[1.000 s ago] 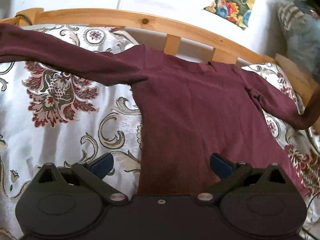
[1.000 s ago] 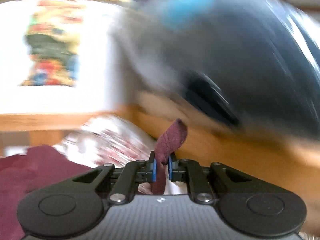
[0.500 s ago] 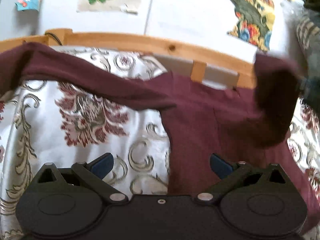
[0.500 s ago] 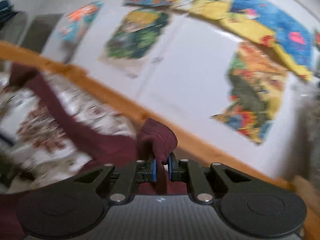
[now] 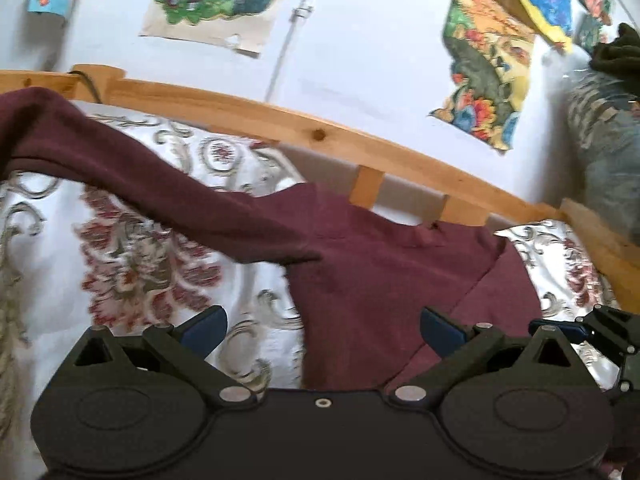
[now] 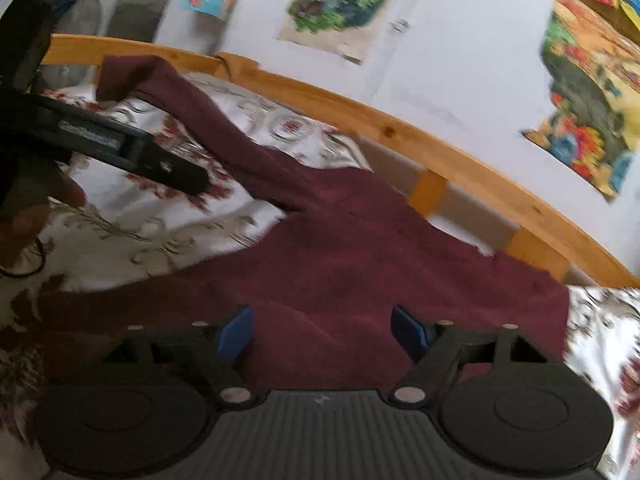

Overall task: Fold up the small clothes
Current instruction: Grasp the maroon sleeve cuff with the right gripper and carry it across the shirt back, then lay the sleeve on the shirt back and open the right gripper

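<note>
Left wrist: left tool (image 5: pixel 322 326) and right tool (image 6: pixel 322 330) both released over maroon shirt (image 5: pixel 384 280); no legible writing.

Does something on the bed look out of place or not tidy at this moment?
Only the maroon top is uneven: its right sleeve lies folded over the body, but the left sleeve is stretched out across the patterned bedspread toward the wooden rail. Both tongs, left and right, are open. Nothing is damaged.
</note>
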